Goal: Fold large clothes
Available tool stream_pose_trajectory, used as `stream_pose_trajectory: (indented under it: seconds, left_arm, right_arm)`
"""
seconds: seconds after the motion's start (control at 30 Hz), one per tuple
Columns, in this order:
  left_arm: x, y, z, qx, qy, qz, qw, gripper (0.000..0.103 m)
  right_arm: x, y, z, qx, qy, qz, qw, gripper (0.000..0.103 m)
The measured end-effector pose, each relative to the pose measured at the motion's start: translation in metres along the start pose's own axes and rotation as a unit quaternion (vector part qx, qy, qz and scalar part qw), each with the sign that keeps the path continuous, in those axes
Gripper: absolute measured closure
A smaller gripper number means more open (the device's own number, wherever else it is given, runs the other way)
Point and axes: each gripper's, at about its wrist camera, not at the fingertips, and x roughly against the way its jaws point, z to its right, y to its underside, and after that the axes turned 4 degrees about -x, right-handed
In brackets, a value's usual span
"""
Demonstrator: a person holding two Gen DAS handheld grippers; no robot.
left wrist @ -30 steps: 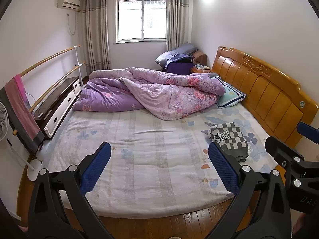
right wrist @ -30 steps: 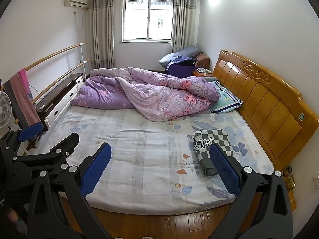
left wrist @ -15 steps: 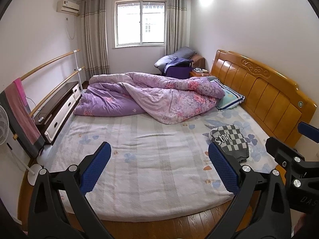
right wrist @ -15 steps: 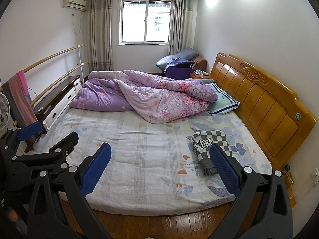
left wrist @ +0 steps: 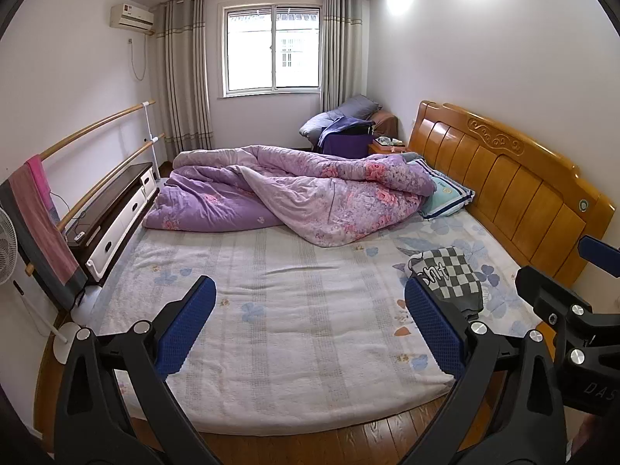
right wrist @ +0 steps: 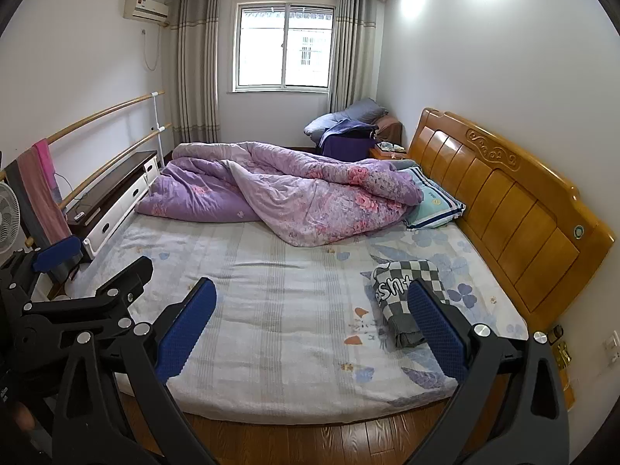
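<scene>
Hovering apart, both tools (left wrist: 308, 325) (right wrist: 312, 325) empty | checkered garment (right wrist: 407, 294) seemingly folded, beyond right tool

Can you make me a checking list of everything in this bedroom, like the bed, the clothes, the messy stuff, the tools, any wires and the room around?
Surface: bed with a pale flowered sheet, mostly bare near the front edge.
Job's things: checkered garment lying bundled on the sheet near the headboard; nothing holds it.
Clutter: purple quilt heaped across the far half; striped pillow beside it.
Grippers: left tool open, empty, above the bed's front edge; right tool open, empty.
Cables: thin cord on the dark cabinet.
Surroundings: window, curtains, air conditioner, fan, towel on wooden rails.
</scene>
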Motion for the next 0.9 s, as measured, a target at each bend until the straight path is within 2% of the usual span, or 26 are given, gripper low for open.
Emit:
stream_pose_trajectory:
  seconds: [0.9]
  left_arm:
    - [-0.006,0.001,0.016,0.005,0.003,-0.008,0.9999,0.005]
  right_arm:
    - [-0.004,-0.001,0.001,-0.001,-0.001,-0.003,1.0,0.008]
